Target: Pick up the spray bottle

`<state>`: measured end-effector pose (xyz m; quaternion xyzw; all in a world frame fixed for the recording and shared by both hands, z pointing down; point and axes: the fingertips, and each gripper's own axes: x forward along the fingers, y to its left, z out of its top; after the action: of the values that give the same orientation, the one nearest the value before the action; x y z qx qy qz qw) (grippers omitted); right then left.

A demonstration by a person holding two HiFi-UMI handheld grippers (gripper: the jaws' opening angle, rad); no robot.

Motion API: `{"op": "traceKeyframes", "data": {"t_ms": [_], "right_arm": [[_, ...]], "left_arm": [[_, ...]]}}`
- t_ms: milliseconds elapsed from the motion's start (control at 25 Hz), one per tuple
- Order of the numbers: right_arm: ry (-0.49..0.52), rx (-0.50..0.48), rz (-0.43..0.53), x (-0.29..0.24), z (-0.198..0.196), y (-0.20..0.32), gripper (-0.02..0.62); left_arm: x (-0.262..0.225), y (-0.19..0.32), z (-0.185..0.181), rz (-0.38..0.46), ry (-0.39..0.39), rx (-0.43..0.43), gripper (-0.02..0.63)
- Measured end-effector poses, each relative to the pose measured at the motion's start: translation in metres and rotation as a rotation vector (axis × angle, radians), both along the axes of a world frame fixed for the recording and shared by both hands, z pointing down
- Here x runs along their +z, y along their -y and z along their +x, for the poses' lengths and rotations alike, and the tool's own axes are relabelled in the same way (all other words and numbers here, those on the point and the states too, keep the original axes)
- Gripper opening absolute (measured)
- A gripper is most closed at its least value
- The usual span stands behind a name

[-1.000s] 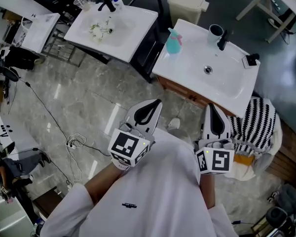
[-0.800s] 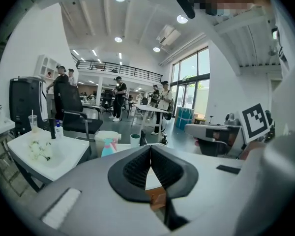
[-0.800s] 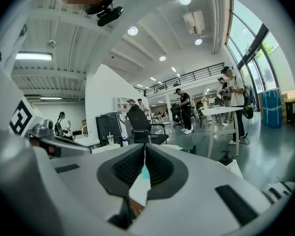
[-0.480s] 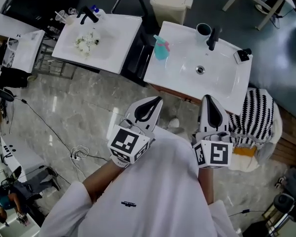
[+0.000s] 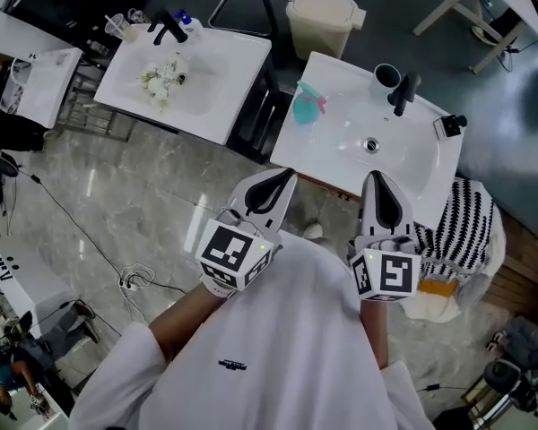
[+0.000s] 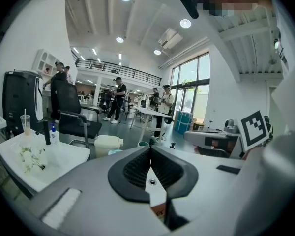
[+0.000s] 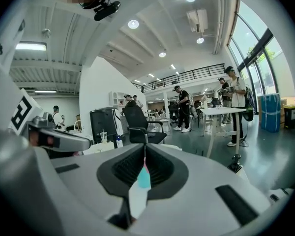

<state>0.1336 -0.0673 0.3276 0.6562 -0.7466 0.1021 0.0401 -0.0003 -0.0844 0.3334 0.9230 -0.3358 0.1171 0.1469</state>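
While the left gripper (image 5: 288, 176) and right gripper (image 5: 374, 177) are clenched empty, the teal spray bottle (image 5: 306, 107) is seen on a corner of the washbasin (image 5: 403, 164). It is left untouched, well ahead of both.

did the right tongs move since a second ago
Yes: the right tongs moved forward toward the white sink, their tips now overlapping its front edge.

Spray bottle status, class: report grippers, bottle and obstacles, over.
Left gripper and right gripper both shut, empty. Spray bottle on the white sink's left edge, ahead of both, untouched. Nothing blocking the approach.
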Motion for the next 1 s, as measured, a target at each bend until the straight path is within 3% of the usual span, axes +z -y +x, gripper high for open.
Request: {"op": "traceKeyframes", "data": {"t_ms": [1000], "right_arm": [[-0.009,-0.119,-0.057,0.040,-0.035,0.099,0.008]], "left_arm": [[0.029,0.070,-0.012,-0.064,0.003,-0.030,0.006]]}}
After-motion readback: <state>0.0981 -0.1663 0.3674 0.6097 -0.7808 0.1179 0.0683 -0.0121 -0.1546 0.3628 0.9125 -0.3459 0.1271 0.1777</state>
